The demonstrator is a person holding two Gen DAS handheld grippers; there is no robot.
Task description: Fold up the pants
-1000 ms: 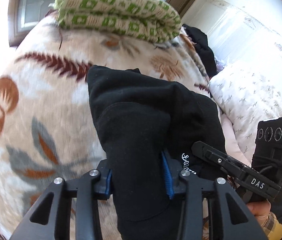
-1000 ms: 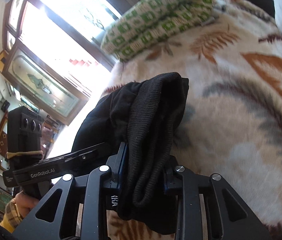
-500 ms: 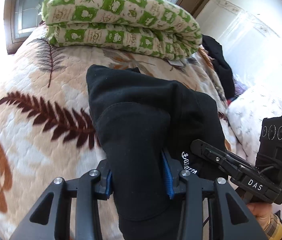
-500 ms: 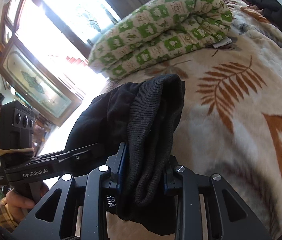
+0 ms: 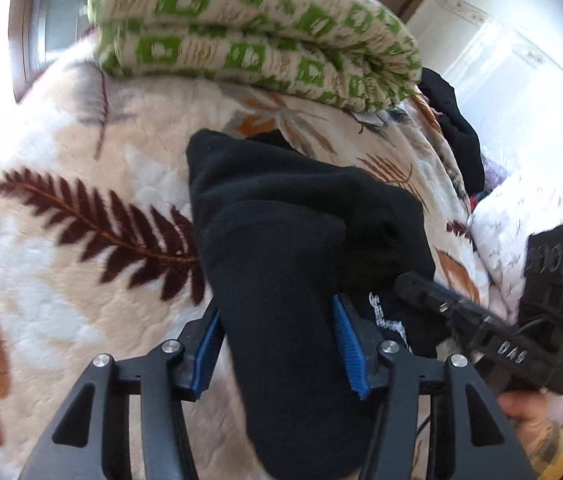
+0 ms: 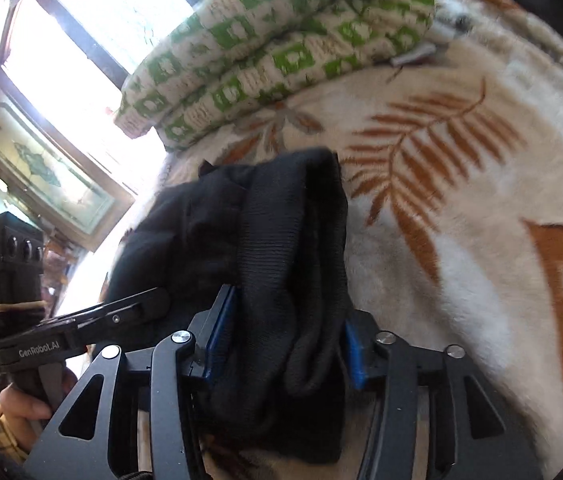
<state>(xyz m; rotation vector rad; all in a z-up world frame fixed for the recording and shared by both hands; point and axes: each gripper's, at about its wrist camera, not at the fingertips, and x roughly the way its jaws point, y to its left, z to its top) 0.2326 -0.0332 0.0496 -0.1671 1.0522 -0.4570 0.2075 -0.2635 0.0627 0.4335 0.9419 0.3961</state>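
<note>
Left wrist view: pants (image 5: 281,248) bundled on bed (image 5: 61,280); left gripper (image 5: 281,348) and right gripper (image 6: 281,348) just opening, cloth between. Fold apparently nearly done.

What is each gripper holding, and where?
Nothing clamped: left gripper and right gripper have just been opening; the folded black pants sit loose between their fingers.
</note>
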